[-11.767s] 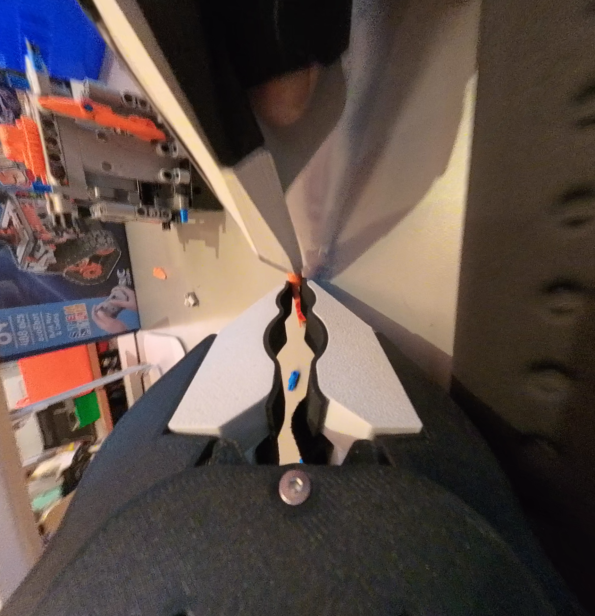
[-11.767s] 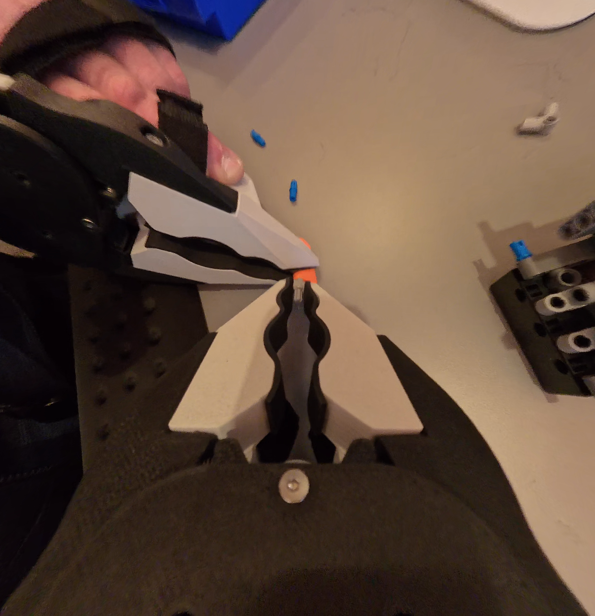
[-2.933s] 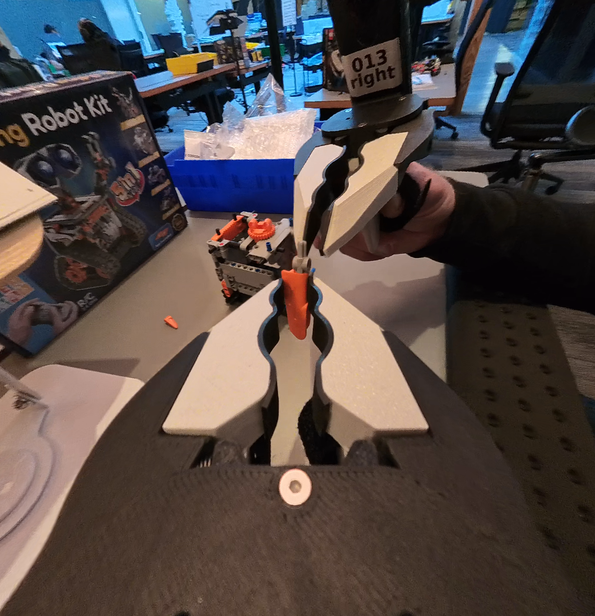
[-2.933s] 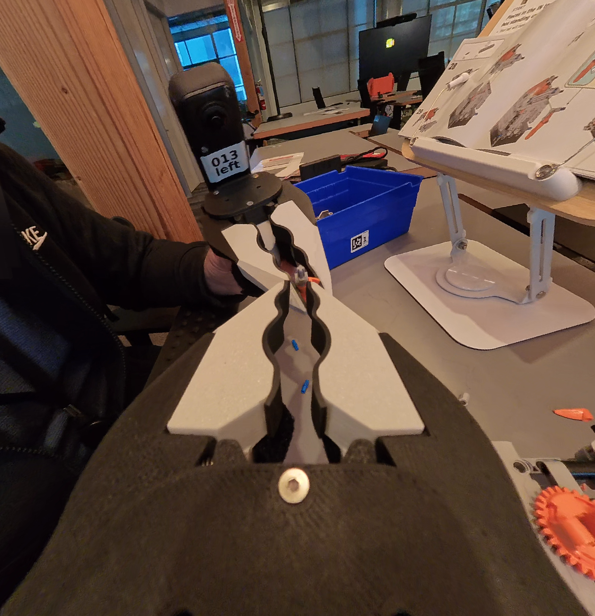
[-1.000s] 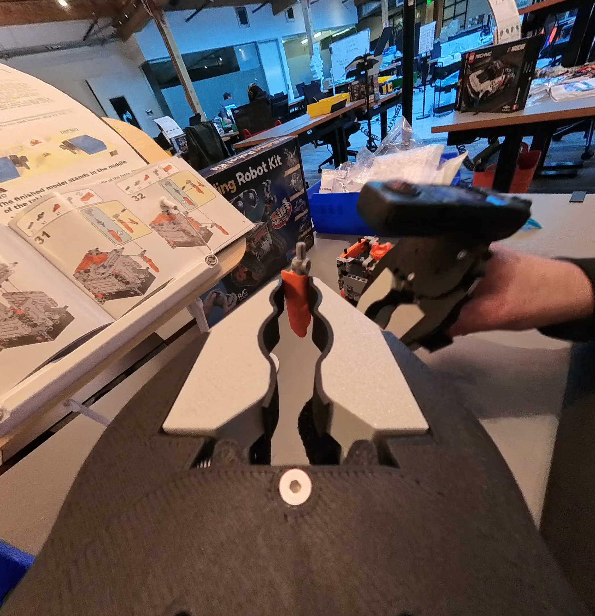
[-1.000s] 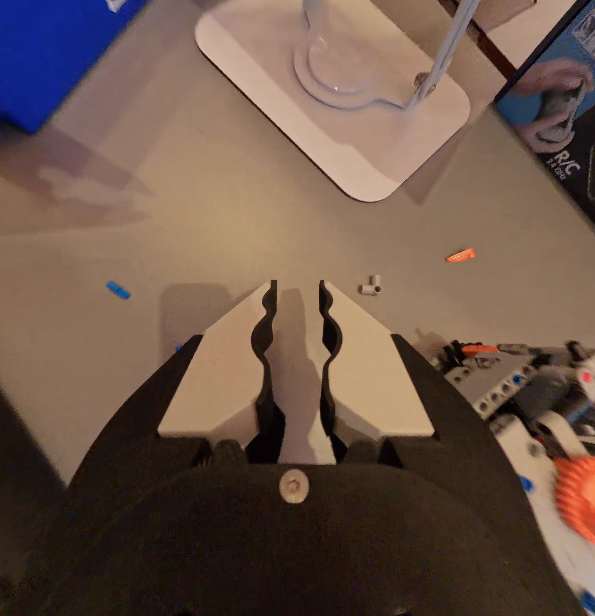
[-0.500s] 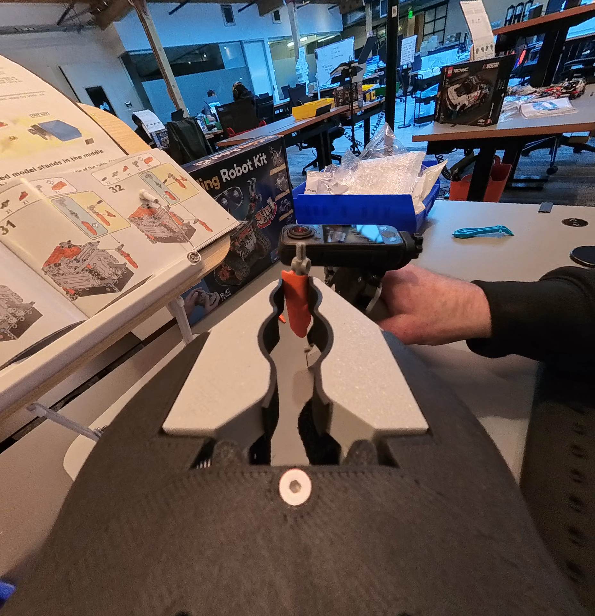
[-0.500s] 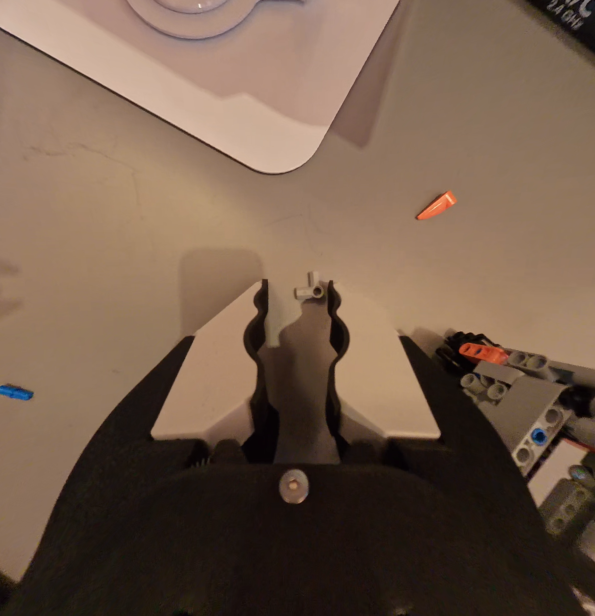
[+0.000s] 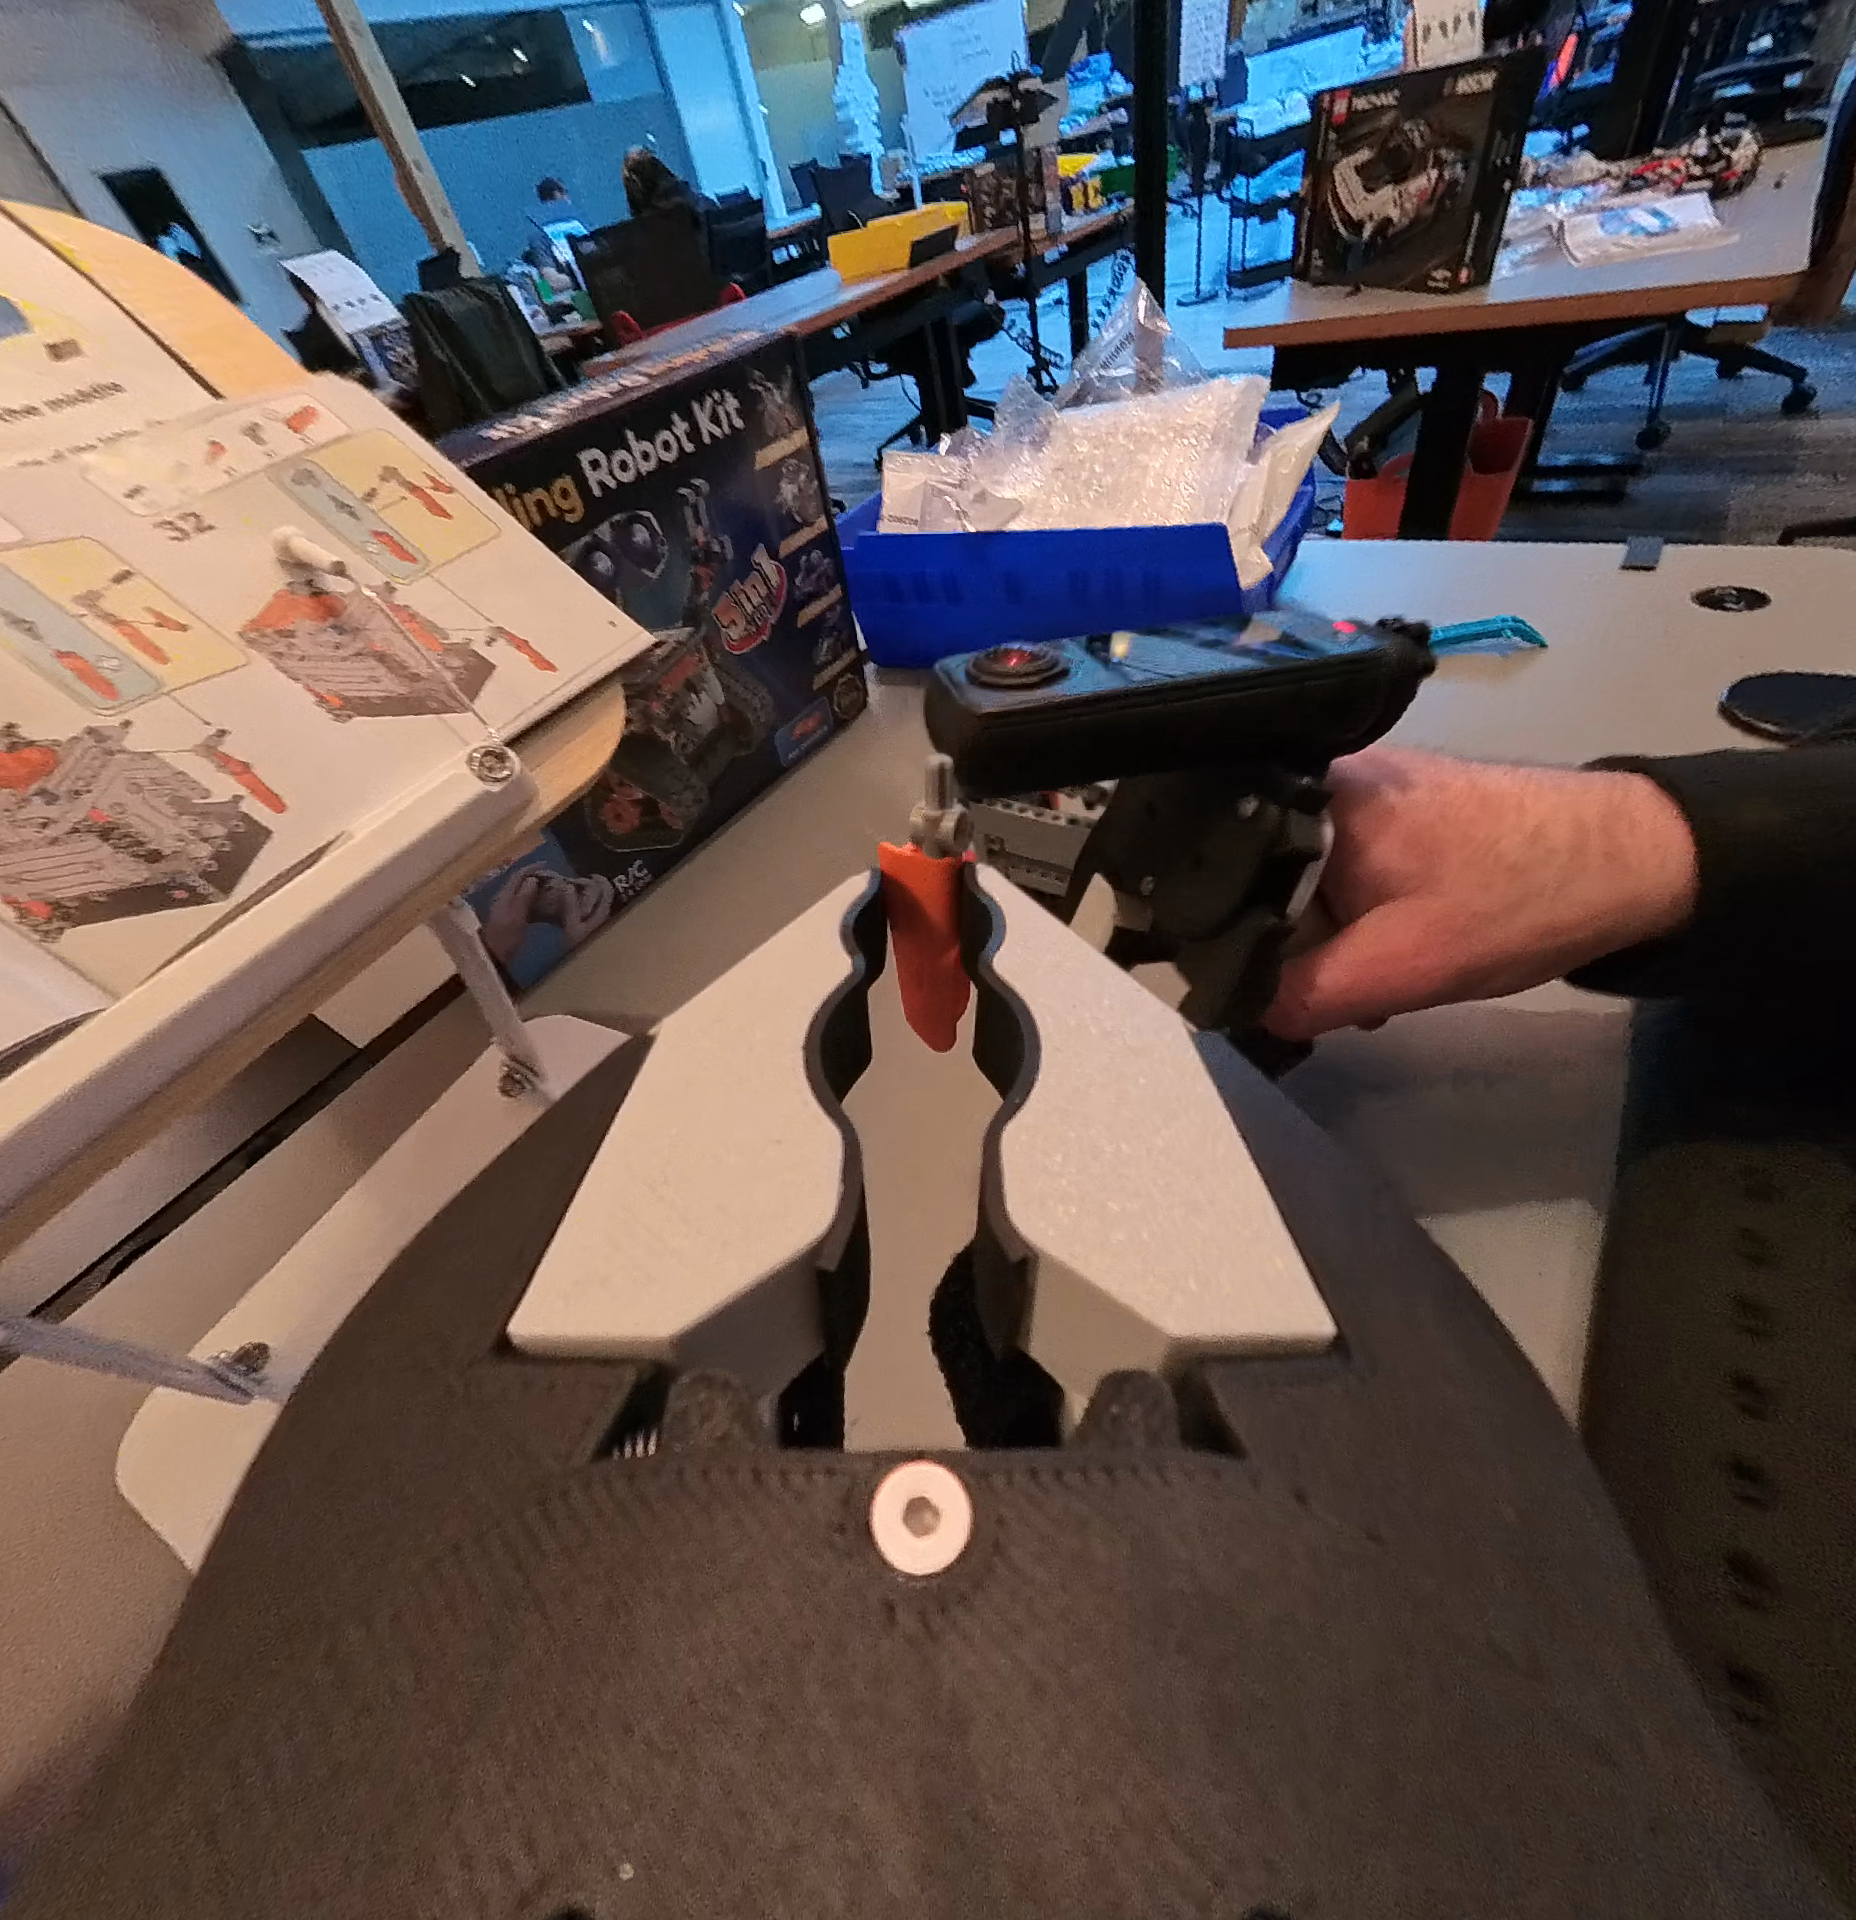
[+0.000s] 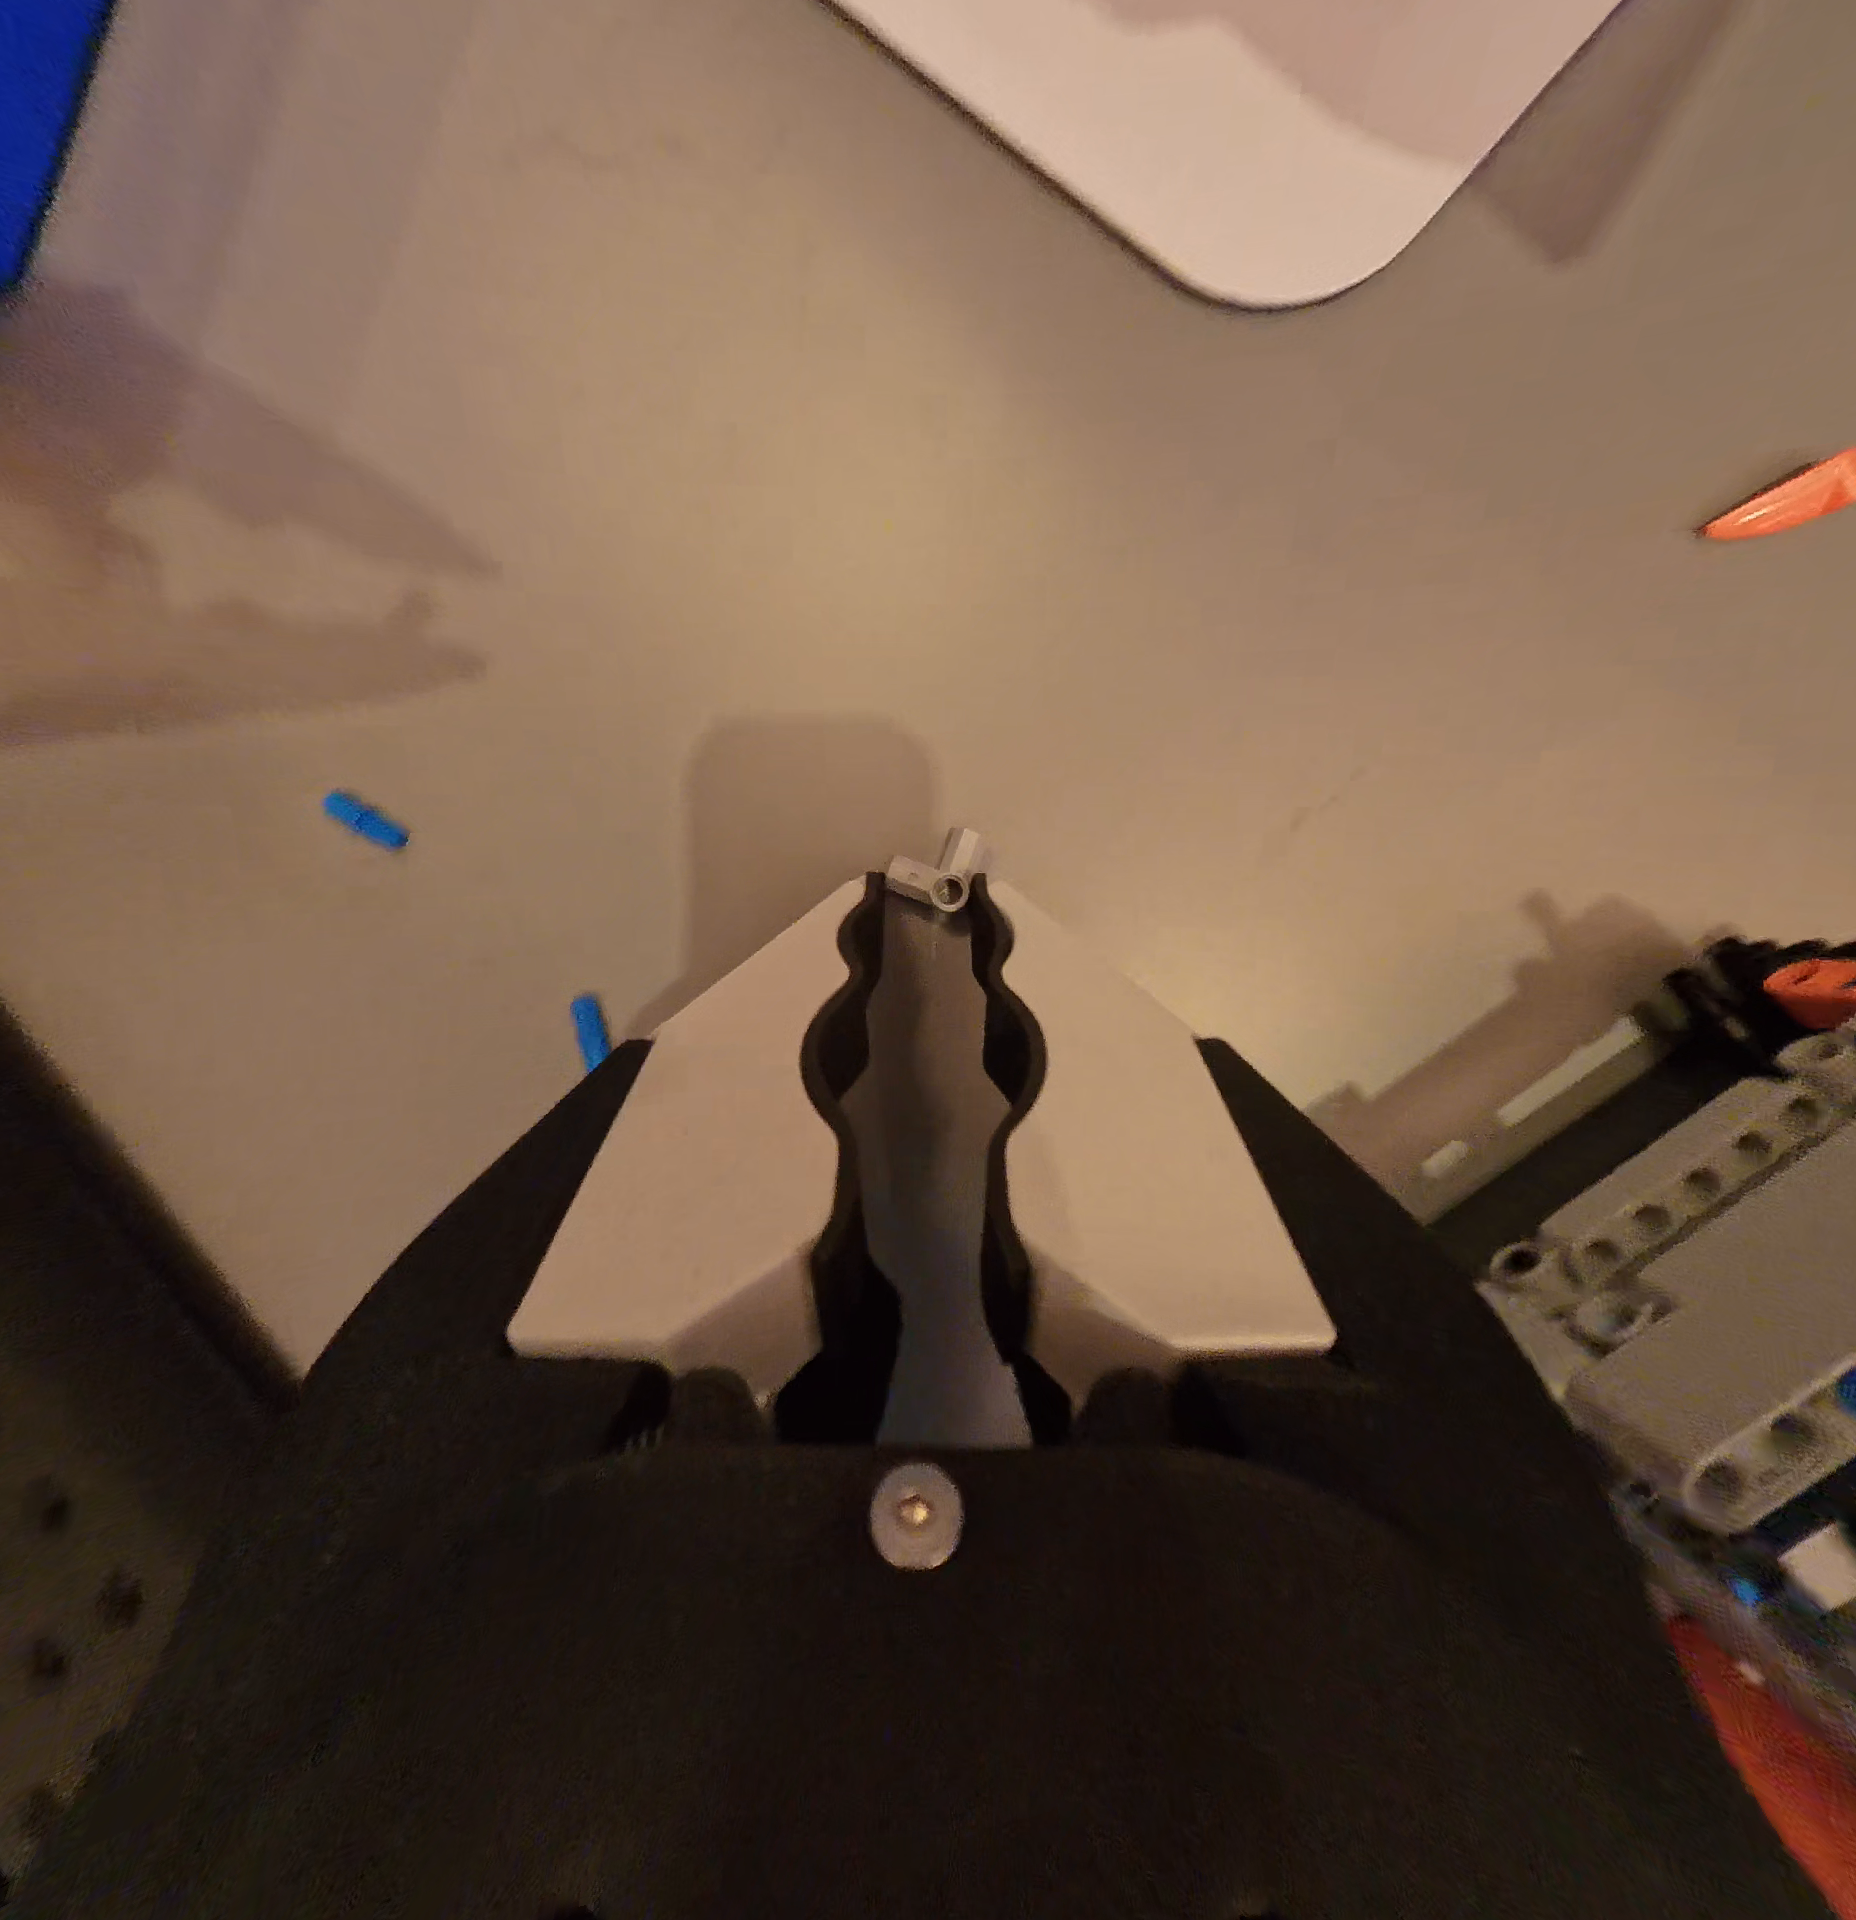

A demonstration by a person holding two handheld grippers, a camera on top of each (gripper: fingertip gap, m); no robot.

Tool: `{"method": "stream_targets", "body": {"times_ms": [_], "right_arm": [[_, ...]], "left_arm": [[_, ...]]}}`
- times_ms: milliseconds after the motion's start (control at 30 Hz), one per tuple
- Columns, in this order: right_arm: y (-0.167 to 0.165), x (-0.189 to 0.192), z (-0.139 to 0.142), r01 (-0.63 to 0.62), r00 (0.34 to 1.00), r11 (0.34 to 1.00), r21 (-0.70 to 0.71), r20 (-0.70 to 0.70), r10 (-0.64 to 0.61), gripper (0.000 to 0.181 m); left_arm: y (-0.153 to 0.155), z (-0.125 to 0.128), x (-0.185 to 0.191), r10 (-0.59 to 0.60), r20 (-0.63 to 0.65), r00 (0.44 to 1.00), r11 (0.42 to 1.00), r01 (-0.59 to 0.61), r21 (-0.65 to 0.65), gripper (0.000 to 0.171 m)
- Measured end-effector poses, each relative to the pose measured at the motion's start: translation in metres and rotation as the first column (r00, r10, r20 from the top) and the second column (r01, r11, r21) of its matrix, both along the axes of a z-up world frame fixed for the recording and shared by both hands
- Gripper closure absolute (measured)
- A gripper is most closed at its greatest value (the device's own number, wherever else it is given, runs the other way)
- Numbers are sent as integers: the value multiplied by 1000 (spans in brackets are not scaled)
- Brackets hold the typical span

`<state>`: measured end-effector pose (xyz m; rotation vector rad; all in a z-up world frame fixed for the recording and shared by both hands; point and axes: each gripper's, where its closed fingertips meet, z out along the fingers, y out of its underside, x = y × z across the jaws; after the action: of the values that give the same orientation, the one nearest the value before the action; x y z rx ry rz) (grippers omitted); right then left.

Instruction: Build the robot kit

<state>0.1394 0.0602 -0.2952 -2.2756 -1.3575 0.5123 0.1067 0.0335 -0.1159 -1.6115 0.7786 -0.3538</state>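
An orange tapered piece (image 9: 926, 951) with a small grey connector (image 9: 939, 821) on its top is clamped at the tips of the left gripper (image 9: 922, 896). The right gripper (image 10: 929, 885) is closed on a grey connector piece (image 10: 943, 868) above the table (image 10: 1007, 540). The brick model (image 10: 1724, 1236) at right is cut off and blurred. In the left wrist view the right gripper's fingertips are hidden behind its own body.
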Motion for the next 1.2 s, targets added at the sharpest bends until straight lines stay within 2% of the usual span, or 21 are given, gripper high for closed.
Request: {"method": "stream_targets", "body": {"times_ms": [200,333,600,833,900,1200], "right_arm": [[-44,15,1,-123,991,992,-33,-54,121,167],[-62,18,3,-169,980,983,-76,-117,159,157],[-56,39,11,-199,965,973,-113,-195,175,164],[-62,15,4,-243,963,966,-90,-140,229,163],[-60,12,2,-235,966,969,-75,-126,225,168],[-63,11,3,-255,958,963,-85,-160,240,174]], "left_arm": [[-1,-21,18,-53,-56,997,997,50,-55,160],[1,-37,26,-78,-93,993,993,69,-98,160],[4,-50,28,-103,-92,990,982,87,-166,160],[3,-63,31,-122,-130,984,974,94,-205,160],[3,-65,31,-126,-135,983,972,95,-213,160],[-1,-72,32,-148,-160,976,964,106,-242,160]]}}
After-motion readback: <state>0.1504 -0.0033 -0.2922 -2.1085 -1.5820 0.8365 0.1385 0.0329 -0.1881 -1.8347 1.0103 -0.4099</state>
